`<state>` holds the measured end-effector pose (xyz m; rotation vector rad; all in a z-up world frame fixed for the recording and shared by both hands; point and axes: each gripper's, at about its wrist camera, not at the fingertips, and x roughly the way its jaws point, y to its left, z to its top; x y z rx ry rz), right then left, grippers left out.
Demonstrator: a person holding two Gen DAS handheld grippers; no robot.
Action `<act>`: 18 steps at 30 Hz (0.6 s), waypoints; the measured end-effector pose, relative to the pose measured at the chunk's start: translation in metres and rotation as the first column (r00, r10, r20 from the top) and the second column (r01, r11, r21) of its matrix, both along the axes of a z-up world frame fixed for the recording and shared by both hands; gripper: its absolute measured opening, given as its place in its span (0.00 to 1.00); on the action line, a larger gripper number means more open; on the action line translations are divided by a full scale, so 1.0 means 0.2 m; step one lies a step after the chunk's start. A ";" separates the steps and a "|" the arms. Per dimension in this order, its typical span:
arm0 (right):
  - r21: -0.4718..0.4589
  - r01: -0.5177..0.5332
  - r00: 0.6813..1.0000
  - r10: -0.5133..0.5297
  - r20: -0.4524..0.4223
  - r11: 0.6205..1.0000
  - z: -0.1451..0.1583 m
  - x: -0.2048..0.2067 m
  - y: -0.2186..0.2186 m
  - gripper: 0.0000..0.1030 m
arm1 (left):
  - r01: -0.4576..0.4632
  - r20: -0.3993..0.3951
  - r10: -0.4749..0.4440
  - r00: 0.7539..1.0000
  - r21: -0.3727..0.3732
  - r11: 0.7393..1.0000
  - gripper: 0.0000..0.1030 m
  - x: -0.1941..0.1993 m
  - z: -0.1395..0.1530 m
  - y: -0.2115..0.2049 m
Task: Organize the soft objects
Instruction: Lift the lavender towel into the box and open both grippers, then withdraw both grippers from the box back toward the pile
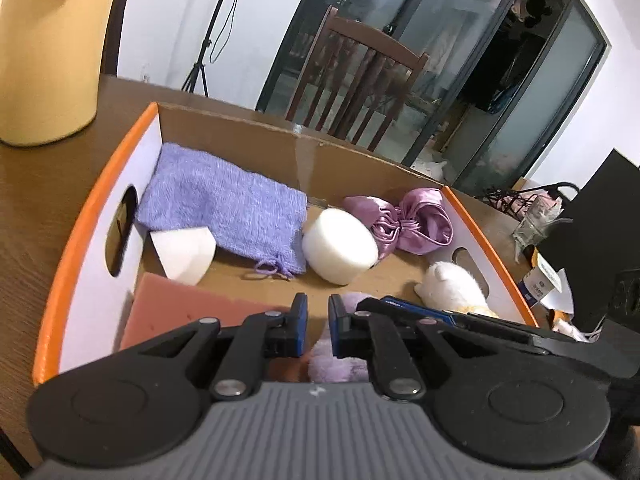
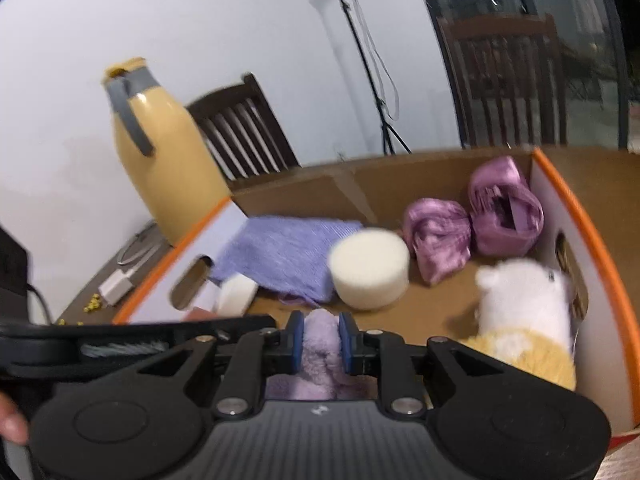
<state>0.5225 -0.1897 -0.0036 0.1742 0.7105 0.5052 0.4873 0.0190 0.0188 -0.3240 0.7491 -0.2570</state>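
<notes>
An orange-rimmed cardboard box (image 1: 76,232) holds a purple knit pouch (image 1: 224,208), a white foam cylinder (image 1: 340,248), a white foam wedge (image 1: 184,252), a pink sponge (image 1: 192,312), a shiny lilac satin bag (image 1: 404,224) and a white-and-yellow plush (image 1: 452,284). My right gripper (image 2: 320,336) is shut on a lavender plush (image 2: 320,354) over the box's near edge. Just left of it, my left gripper (image 1: 318,314) has its jaws nearly together, with only the box floor showing through the slit at the tips. The lavender plush (image 1: 340,364) lies below and right of those fingers.
A tall yellow jug (image 1: 48,60) stands on the wooden table (image 1: 32,200) left of the box. A dark wooden chair (image 1: 360,80) and a tripod stand behind. A white charger (image 2: 116,286) lies left of the box. Small containers (image 1: 544,280) crowd its right side.
</notes>
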 end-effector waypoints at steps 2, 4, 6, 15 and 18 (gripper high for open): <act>-0.037 0.014 1.000 -0.014 0.008 0.999 0.03 -0.03 0.02 0.22 | 0.002 0.026 -0.002 1.000 0.025 1.000 0.13 -0.02 0.04 -0.01; -0.045 0.025 0.999 -0.024 0.035 0.999 0.08 -0.06 0.00 0.27 | 0.007 0.043 -0.008 0.999 0.036 0.999 0.13 -0.06 0.09 -0.01; -0.034 0.031 0.998 -0.029 0.058 0.999 0.15 -0.11 -0.03 0.37 | 0.008 0.064 -0.011 0.998 0.039 0.999 0.14 -0.11 0.15 0.00; -0.072 0.059 0.969 -0.039 0.245 0.996 0.59 -0.55 -0.17 0.54 | -0.020 0.262 -0.024 0.965 0.163 0.986 0.55 -0.60 0.51 0.03; -0.101 0.050 0.954 -0.018 0.300 0.994 0.67 -0.75 -0.20 0.73 | -0.050 0.354 -0.033 0.935 0.224 0.973 0.74 -0.86 0.57 0.03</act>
